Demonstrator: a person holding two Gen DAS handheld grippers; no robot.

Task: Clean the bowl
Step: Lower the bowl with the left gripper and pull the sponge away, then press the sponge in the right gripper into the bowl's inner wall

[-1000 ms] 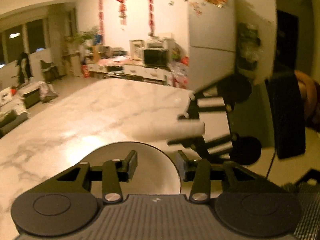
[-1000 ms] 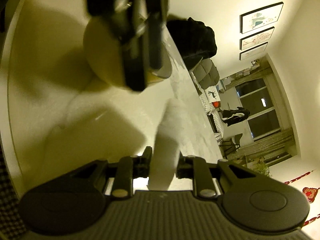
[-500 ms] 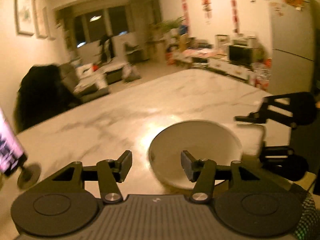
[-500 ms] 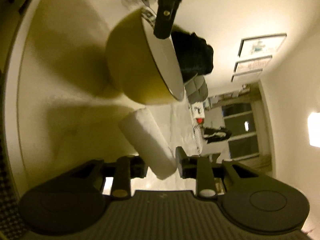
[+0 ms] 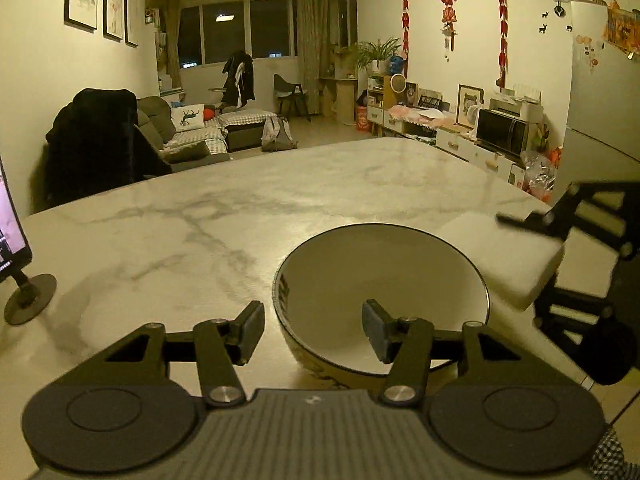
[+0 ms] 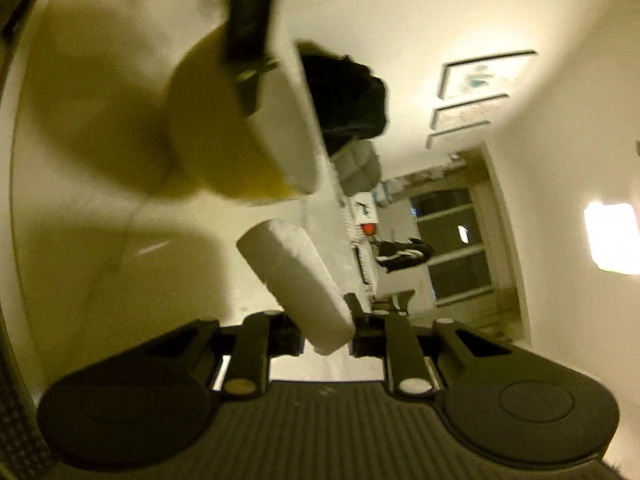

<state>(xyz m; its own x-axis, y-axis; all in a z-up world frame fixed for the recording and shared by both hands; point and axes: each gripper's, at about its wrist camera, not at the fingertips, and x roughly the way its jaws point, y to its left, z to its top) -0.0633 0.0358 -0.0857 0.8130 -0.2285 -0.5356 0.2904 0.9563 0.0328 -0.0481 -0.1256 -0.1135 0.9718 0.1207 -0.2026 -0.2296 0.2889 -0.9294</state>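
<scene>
A white-lined bowl (image 5: 380,280) with a dark rim stands on the marble table (image 5: 200,240). My left gripper (image 5: 314,330) is open and straddles the bowl's near-left wall, one finger outside and one inside, pads clear of it. At the bowl's right rim my right gripper (image 5: 524,268) holds a white sponge (image 5: 496,248). In the right wrist view the sponge (image 6: 292,276) slants up-left from the right gripper (image 6: 326,334), whose jaws are closing tight on it. Beyond it are the bowl's yellowish outside (image 6: 208,148) and a left finger (image 6: 248,48) over the rim.
A phone on a round stand (image 5: 16,264) stands at the table's left edge. A chair draped in dark cloth (image 5: 92,140) is behind the far-left edge. The table's right edge (image 5: 532,200) runs close past the bowl, with floor below.
The left view swung round, so the bowl shifted from under the fingers to the right. The right gripper came off the bowl's top to its right rim. The sponge tilted in the right jaws.
</scene>
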